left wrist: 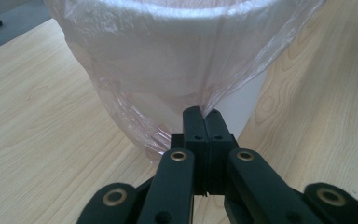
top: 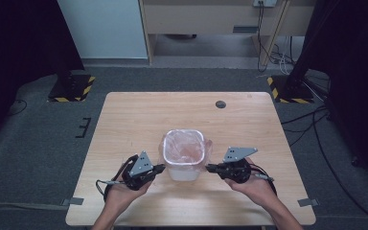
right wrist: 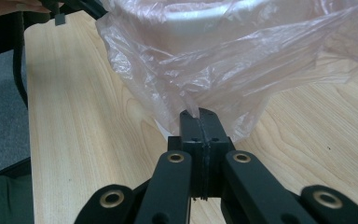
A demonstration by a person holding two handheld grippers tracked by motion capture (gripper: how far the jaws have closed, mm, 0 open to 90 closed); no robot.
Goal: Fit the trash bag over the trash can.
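A small white bin (top: 184, 160) stands upright near the middle of the wooden table (top: 139, 115), lined with a thin pinkish clear plastic bag (top: 184, 146) whose edge drapes over the rim and down the outside. My left gripper (top: 162, 167) is at the bin's left side, shut on a fold of the plastic bag (left wrist: 177, 70), pinched between its tips (left wrist: 203, 113). My right gripper (top: 209, 167) is at the bin's right side, likewise shut on the hanging plastic bag (right wrist: 233, 60) at its tips (right wrist: 198, 113). The white bin wall (left wrist: 242, 105) shows behind the film.
A dark round grommet (top: 220, 104) sits in the table's far edge area. Black stands with yellow-black striped bases (top: 72, 88) flank the table on the grey floor, with cables (top: 311, 120) at the right. A wooden cabinet (top: 211, 19) stands at the back.
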